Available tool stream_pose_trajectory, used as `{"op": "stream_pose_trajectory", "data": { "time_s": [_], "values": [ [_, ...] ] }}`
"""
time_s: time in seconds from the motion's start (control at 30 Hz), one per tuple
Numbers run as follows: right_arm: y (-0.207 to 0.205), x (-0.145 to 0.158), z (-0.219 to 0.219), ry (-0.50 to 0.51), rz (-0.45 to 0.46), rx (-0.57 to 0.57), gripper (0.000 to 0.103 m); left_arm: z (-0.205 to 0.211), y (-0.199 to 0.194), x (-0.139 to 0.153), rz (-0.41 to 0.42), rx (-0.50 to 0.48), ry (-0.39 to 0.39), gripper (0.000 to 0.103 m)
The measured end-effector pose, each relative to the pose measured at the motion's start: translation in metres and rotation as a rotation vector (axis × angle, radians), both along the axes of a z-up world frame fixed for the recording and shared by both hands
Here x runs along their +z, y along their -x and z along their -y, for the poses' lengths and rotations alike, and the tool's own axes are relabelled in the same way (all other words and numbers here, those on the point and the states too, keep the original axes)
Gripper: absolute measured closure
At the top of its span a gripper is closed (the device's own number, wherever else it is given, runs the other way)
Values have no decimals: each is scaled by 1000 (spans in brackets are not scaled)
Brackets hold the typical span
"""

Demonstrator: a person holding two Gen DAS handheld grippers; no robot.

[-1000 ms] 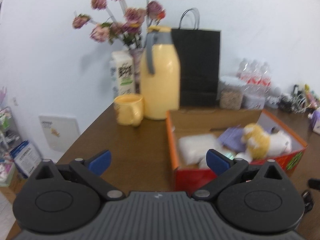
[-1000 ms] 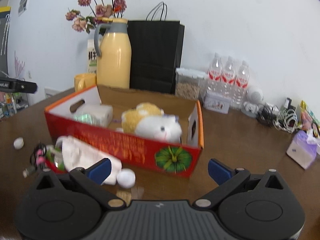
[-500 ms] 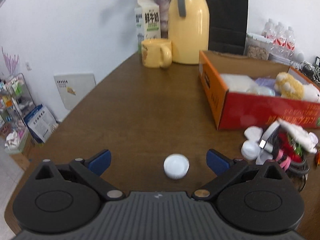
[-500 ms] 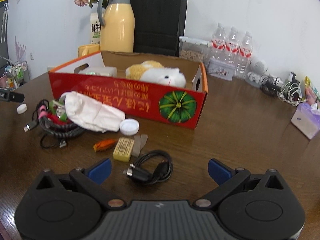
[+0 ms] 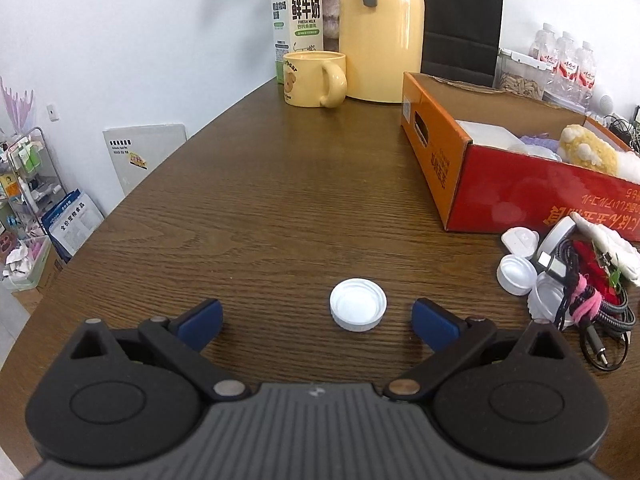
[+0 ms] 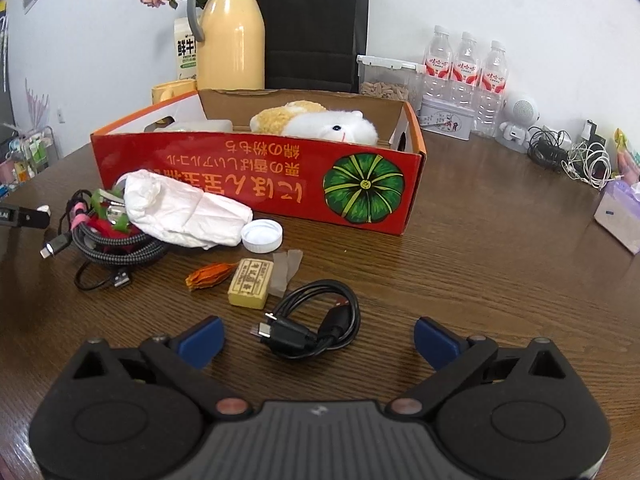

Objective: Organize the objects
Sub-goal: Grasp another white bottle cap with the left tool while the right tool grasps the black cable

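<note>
Left gripper (image 5: 316, 318) is low over the desk (image 5: 280, 184), jaws wide apart, nothing held. A white bottle cap (image 5: 358, 305) lies flat on the wood between its blue fingertips (image 5: 200, 320), nearer the right-hand one, touching neither

Right gripper (image 6: 318, 338) is also spread wide; its jaws have just been closing a little, pads pressing on nothing. A coiled black USB cable (image 6: 316, 324) lies on the desk between them, clear of both pads

Red cardboard box (image 6: 256, 176) with a green pumpkin print sits mid-desk, open top. Inside: a white and yellow plush toy (image 6: 320, 122), plus a white packet and something purple at the far end

Loose clutter in front of the box: crumpled white cloth (image 6: 184, 210) draped over a bundle of braided cables (image 6: 116, 246) with a pink tie, another white cap (image 6: 262, 235) touching the cloth, a small yellow block (image 6: 251, 282), an orange dried pod (image 6: 210, 274) just beside it

Behind the box: yellow thermos jug (image 6: 230, 36), yellow mug (image 5: 314, 79), milk carton (image 5: 298, 20), black paper bag (image 6: 316, 28), three water bottles (image 6: 466, 64)
</note>
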State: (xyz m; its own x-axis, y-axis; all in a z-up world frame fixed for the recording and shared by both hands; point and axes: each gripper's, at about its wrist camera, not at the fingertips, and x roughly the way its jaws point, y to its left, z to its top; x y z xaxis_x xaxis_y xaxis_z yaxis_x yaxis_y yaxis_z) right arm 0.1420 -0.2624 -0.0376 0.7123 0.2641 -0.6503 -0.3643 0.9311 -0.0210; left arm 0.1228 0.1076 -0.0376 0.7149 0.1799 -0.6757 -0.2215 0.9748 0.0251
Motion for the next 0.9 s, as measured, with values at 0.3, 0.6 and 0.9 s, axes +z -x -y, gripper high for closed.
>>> {"op": "stream_pose_trajectory", "data": {
  "time_s": [0.3,0.6,0.9],
  "values": [
    [-1,0,2,-43,4,-6,29,2,1,1,34,-10,9,25],
    [5,2,-2,-44,17,-7,48,6,6,4,71,-42,26,73],
    [8,3,-2,-46,23,-10,50,12,9,5,84,-66,32,74]
  ]
}}
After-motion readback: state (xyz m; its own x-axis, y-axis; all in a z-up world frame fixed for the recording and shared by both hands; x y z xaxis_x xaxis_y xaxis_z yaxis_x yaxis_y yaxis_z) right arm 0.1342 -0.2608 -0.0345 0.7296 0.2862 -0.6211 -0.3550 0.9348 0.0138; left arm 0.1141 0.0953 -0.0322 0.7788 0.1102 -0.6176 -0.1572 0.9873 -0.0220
